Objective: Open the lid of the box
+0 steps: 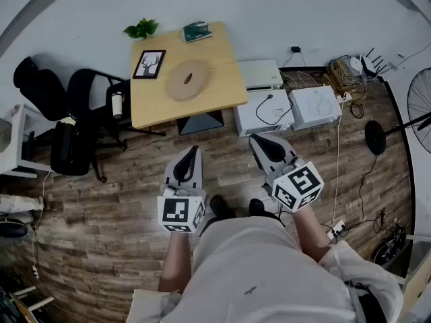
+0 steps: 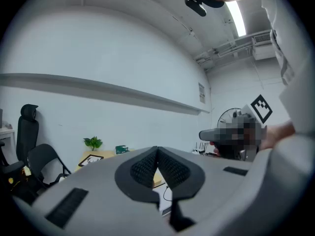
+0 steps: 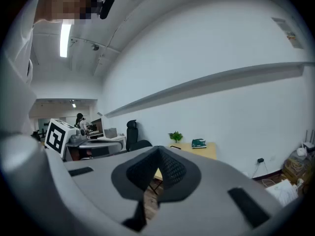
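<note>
Over a plank floor, well short of the surface, the fingers of the left gripper and the right gripper were clenched on nothing, aimed at the surface, probably in readiness for the approach. The likeliest box, round and wooden, lay flat mid-surface with its lid up. It showed no long axis, only a diagonal slot.

The person wears a loose white shirt and black shoes. The pale grey plastic left tongs and right tongs have black ribbed pads; each carries a white cube printed with black square markers.
</note>
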Available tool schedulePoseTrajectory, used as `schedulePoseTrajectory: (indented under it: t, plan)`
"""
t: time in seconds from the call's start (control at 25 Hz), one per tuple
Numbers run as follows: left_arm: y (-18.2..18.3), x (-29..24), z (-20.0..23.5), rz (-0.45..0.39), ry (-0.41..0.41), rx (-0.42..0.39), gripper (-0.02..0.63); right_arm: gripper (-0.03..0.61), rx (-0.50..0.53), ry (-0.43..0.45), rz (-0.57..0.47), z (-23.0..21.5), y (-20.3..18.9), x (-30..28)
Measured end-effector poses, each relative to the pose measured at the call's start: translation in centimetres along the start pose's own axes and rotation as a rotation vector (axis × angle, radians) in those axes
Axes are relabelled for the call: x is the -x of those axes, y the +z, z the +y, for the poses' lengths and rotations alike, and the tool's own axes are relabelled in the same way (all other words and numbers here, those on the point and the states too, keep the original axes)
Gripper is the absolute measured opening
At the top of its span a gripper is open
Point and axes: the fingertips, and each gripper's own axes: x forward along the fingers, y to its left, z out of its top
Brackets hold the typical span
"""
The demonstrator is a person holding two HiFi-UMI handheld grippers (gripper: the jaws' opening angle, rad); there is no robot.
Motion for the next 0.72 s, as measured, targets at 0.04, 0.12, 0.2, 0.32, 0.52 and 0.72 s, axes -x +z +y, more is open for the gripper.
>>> schedulePoseTrajectory:
  t: [0.04,0.12,0.2,0.32,0.52,0.72]
  plan:
    - [0.0,0.1,0.1,-0.001,-0.004,0.005,0.006,-0.002,0.004,0.001,0.000,0.2,0.0,-0.2]
    - [0.1,0.2,0.4,-0.003,-0.009,0.013,0.006,-0.002,0.011,0.000,0.000,0.5,0.2,-0.5]
    - [0.1,0.2,0.8,-0.003,-0.013,0.020,0.006,-0.002,0.012,-0.007,-0.004,0.8,0.3,-0.9]
    - [0.2,0.3,1.3,-0.002,-0.025,0.024,0.006,-0.002,0.013,-0.016,-0.023,1.1,0.7,-1.2]
    - [0.1,0.6,1.2,-0.007,-0.045,0.020,0.008,-0.002,-0.009,-0.024,-0.061,2.0,0.8,-1.2]
    - [-0.3,1.4,1.8,-0.008,-0.058,0.021,0.008,-0.002,-0.008,-0.023,-0.027,3.2,-0.3,-1.9]
